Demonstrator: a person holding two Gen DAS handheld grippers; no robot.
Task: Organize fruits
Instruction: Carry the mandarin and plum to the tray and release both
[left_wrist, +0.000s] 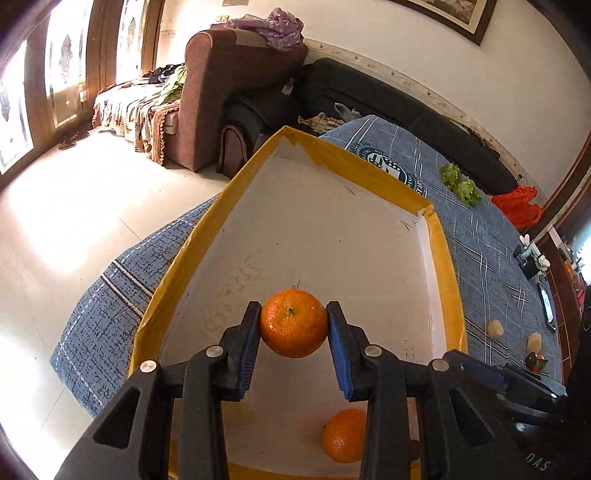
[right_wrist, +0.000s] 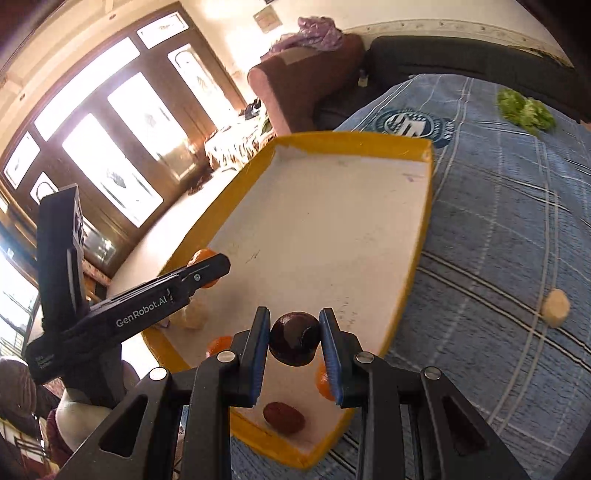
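My left gripper (left_wrist: 292, 325) is shut on an orange mandarin (left_wrist: 293, 323) and holds it above the white floor of a yellow-rimmed tray (left_wrist: 373, 171). A second mandarin (left_wrist: 343, 435) lies in the tray below it. My right gripper (right_wrist: 294, 339) is shut on a dark purple round fruit (right_wrist: 294, 339) over the tray's near end (right_wrist: 413, 258). In the right wrist view the left gripper (right_wrist: 207, 271) reaches over the tray, partly hiding its mandarin. A red date (right_wrist: 283, 417), two mandarins (right_wrist: 218, 345) (right_wrist: 322, 382) and a pale fruit (right_wrist: 192, 315) lie in the tray.
The tray sits on a blue checked cloth (left_wrist: 491, 258). On the cloth lie lettuce (left_wrist: 460, 182) and pale fruits (left_wrist: 495, 328) (right_wrist: 554, 308). A red bag (left_wrist: 517, 206), a brown sofa (left_wrist: 229, 92) and a dark sofa stand behind. White floor lies to the left.
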